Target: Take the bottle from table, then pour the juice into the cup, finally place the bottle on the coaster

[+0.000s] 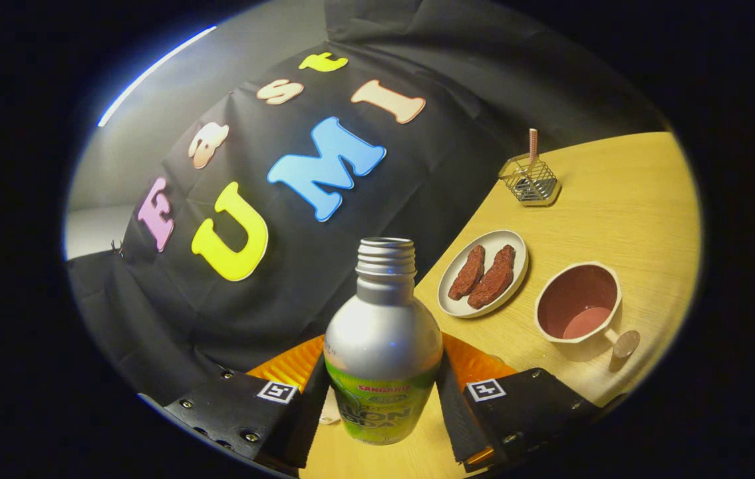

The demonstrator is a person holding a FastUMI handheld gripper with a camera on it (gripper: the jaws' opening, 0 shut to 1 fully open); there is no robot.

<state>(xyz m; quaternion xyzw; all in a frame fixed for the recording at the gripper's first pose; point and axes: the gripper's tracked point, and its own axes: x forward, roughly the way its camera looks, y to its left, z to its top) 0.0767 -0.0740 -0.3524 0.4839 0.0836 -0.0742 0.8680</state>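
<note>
Tongs: the tongs (382,392) are closed on the bottle (382,346), one finger pressed to each side of its lower body.
Bottle: silver, uncapped, its threaded mouth open at the top; it stands up between the fingers, and the whole scene leans in the view, so the tongs appear tilted.
Cup: the cup (580,303) sits on the counter (623,199) beyond and to the right of the fingers, its inside bare or nearly so, its handle toward the near edge.
Plate: a plate (483,273) with two brown pieces lies just beside the cup, between it and the bottle.
Rack: a small wire rack (530,181) with a stick in it stands farther back, well apart.
Coaster: something orange and ribbed (477,362) shows behind the bottle's base; it may be the coaster, I cannot tell.
Stage: bottle in hand, pour not yet begun, by my reading.
Risk, slip: the smooth round body could twist in the grip once tipped.
Risk, spill: with the plate so near the cup, a mouth aimed short would wet the food or the counter.
</note>
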